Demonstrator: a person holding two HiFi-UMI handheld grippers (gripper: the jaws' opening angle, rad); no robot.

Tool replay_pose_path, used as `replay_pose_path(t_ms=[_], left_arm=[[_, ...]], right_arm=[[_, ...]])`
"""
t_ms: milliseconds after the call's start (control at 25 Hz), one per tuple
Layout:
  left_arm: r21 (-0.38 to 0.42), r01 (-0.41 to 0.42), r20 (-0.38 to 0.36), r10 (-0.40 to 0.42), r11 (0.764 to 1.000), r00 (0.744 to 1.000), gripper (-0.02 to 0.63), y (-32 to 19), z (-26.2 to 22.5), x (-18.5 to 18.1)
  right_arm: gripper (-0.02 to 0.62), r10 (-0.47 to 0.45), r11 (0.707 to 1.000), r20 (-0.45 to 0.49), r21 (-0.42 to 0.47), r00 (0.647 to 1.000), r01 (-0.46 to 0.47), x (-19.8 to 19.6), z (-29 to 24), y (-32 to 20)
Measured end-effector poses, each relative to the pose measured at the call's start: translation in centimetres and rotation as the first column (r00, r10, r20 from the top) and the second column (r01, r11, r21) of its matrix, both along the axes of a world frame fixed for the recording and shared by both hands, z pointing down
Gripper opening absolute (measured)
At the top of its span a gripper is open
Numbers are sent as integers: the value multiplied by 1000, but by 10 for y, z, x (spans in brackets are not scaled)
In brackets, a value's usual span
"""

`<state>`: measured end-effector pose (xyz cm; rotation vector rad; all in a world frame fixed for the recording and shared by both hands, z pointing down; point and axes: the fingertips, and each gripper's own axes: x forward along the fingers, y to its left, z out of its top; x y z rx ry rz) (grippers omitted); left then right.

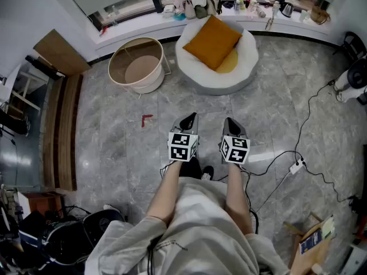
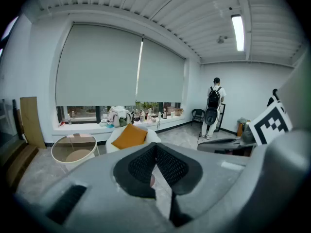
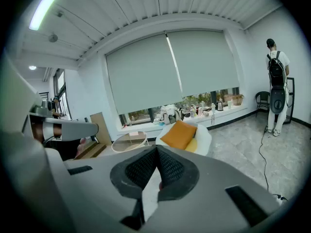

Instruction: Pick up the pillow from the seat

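An orange pillow (image 1: 213, 41) lies on a round white seat (image 1: 248, 67) by the window, with a yellow cushion (image 1: 229, 63) under its near corner. The same pillow (image 2: 129, 136) (image 3: 179, 134) shows far ahead in both gripper views. My left gripper (image 1: 190, 119) and right gripper (image 1: 230, 122) hang side by side over the grey floor, well short of the seat. Both have their jaws shut with nothing between them. In the gripper views the left gripper (image 2: 156, 145) and the right gripper (image 3: 156, 149) show dark pads meeting at the tips.
A round basket table (image 1: 137, 67) stands left of the seat. A cluttered window sill (image 1: 200, 7) runs behind. A red mark (image 1: 147, 119) is on the floor. A cable and power strip (image 1: 296, 166) lie to the right. A person with a backpack (image 2: 213, 107) stands far off.
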<state>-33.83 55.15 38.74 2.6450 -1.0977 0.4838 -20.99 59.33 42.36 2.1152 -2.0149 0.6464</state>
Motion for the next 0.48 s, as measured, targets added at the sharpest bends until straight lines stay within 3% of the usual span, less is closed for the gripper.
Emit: replay_pose_path(t_ms=[280, 480], left_arm=[[2, -8, 4, 8, 1000, 1000, 9, -15, 14, 6], [-45, -2, 0, 2, 999, 1000, 9, -43, 30, 19]], right_arm=[[6, 0, 1000, -30, -17, 1000, -1, 9, 4, -3], [6, 22, 999, -44, -38, 999, -23, 30, 11, -25]])
